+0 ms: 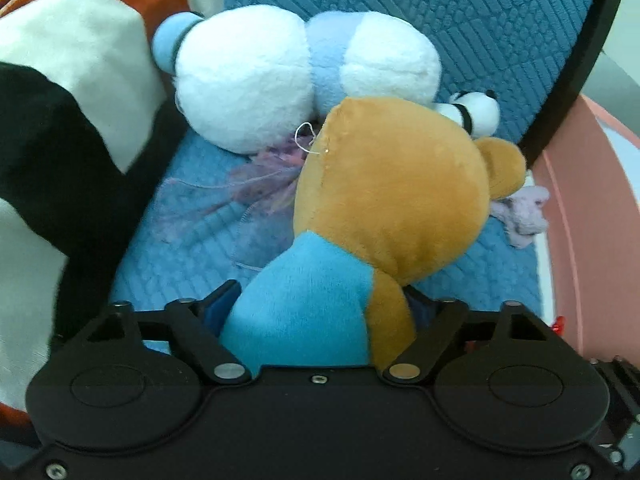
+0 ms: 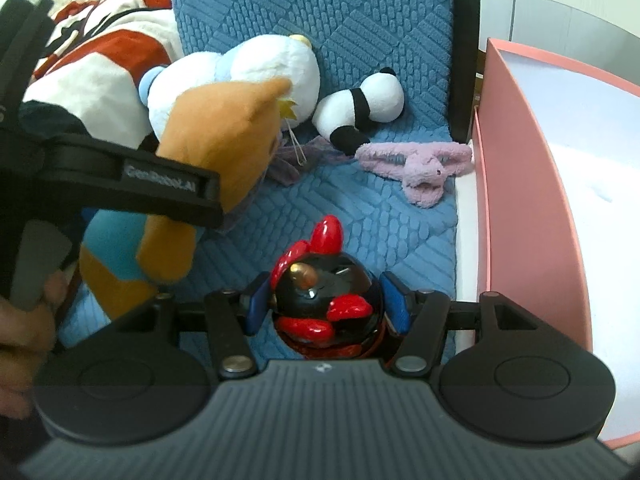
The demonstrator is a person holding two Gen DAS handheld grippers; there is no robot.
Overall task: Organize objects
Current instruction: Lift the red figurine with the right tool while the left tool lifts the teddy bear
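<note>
Brown plush fills the left gripper [image 1: 320, 312]: the bear [image 1: 384, 184] sits between the blue pads, which are closed on its blue-clad body, with its head pointing forward and away from the fingers. Its long axis runs along the fingers, body at the pads, head above the blue seat [image 1: 192, 248]. The right wrist view shows the bear held up off the cushion, at the left side of the seat.

The right gripper [image 2: 326, 308] holds the black and red figurine [image 2: 324, 300] between its pads; they look closed on its round body, though contact on the right side is hard to confirm. The red crest points forward.

The pink bin [image 2: 532, 184] stands just beside the seat's right edge, so the right hand is nearer to it and the left must cross over the cushion to reach it. Its inside shows only pale, bare surface; nothing is seen in it.

On the seat lie a white and blue plush [image 2: 240, 72] against the backrest, a panda [image 2: 368, 108] next to it, and a lilac toy [image 2: 420, 168] near the bin side. A patterned cushion [image 1: 60, 100] lies at the left.

Judging by this layout, the figurine is likely to go into the bin first.
</note>
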